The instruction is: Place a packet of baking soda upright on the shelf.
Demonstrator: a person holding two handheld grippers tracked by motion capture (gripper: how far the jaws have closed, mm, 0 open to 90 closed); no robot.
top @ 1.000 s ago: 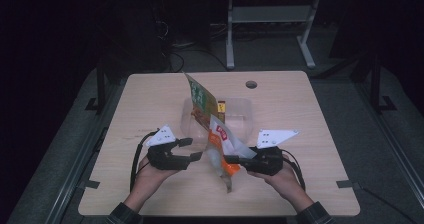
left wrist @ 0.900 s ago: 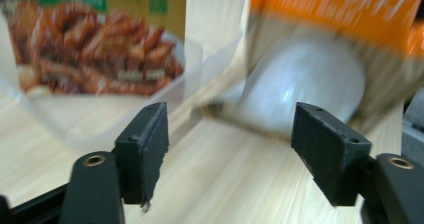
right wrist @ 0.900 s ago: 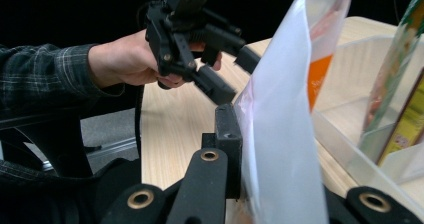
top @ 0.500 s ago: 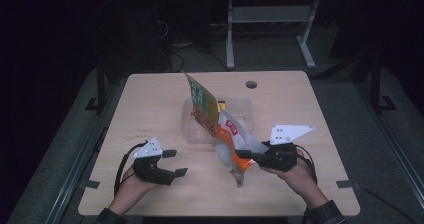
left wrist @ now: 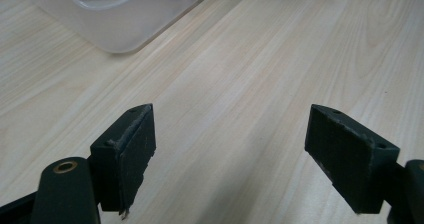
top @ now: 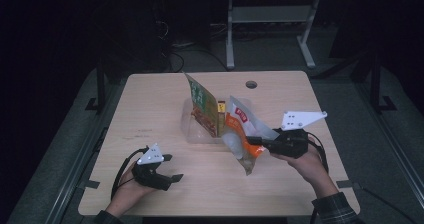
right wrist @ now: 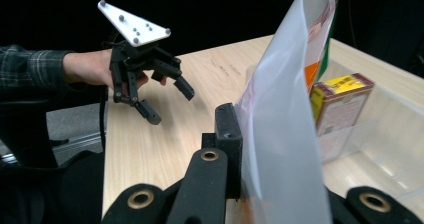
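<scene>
Left gripper (top: 167, 176) now let go and pulled back toward the near left corner of the table (top: 150, 109), jaws just swung wide, nothing but bare wood between the pads (left wrist: 127, 151). A second ago right up against the snack bag; now well apart from it. Handover done, by the look of it: one claw carrying the load alone.

Right gripper (top: 255, 140) clamped tight on the orange-and-white snack bag (top: 242, 134), thin film pinched flat between the jaws, bag raised off the table and hanging tilted just ahead of the fingertips. Lifted a touch higher than a moment back.

Just beyond the held bag: clear plastic tub (top: 192, 131), with a green-and-red packet (top: 202, 106) standing tall inside and a small yellow-topped box (right wrist: 340, 96) beside it. Probably next: bag into the tub.

In the way: the tall packet leaning across the tub's middle, little free room beside the box. Floppy bag likely to catch on the rim or knock the packet over. Cable hole (top: 251, 84) far behind, no concern.
</scene>
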